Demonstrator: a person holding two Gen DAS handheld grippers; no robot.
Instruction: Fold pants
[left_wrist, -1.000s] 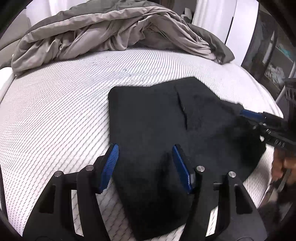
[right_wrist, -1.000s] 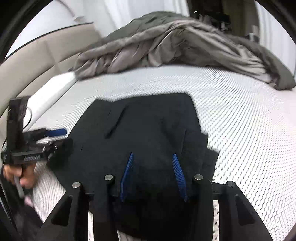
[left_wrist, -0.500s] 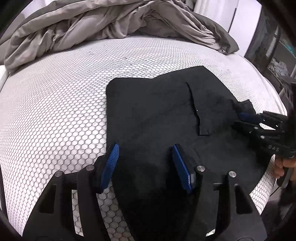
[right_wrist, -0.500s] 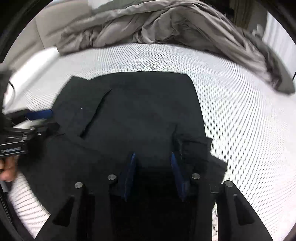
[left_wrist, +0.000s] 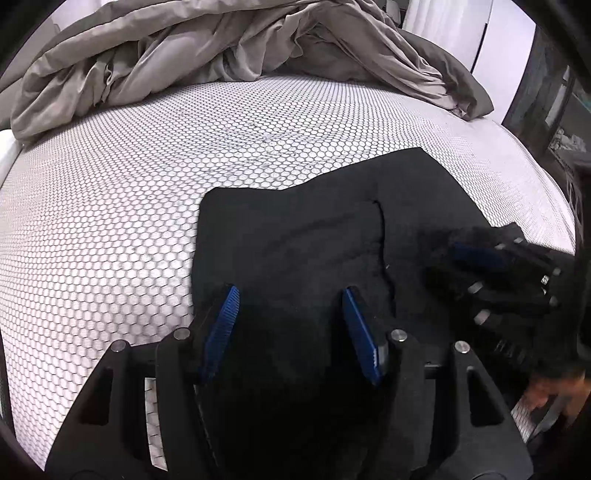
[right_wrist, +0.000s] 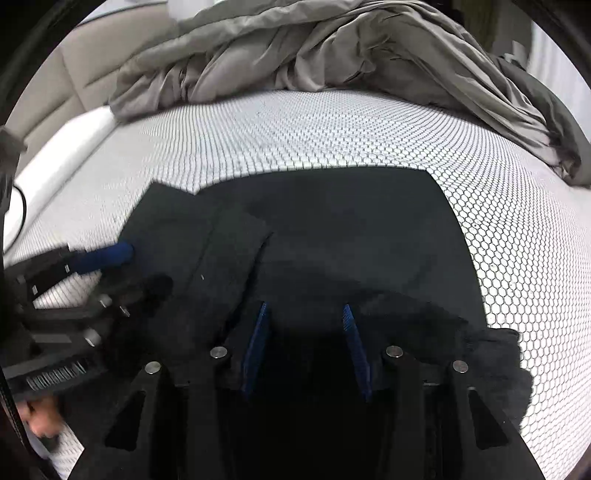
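Observation:
Black pants lie folded on the white honeycomb-patterned mattress. My left gripper is at their near left edge, jaws fairly wide, with dark cloth filling the gap between the blue pads. In the right wrist view the left gripper has cloth bunched at its tips. My right gripper sits on the near right part of the pants. Its jaws are opening slightly with cloth still between them, and a raised wad lies beside its right finger. From the left wrist view the right gripper has fuzzy black cloth wrapped around its tips.
A crumpled grey duvet is heaped along the far side of the bed, also the duvet. A beige padded headboard stands at the far left. The mattress edge and dark shelving are at the right. A hand holds each gripper.
Both grippers have moved forward and lower over the pants, staying on the near edge. The bunched cloth beside the right gripper has shifted to the right and spread.

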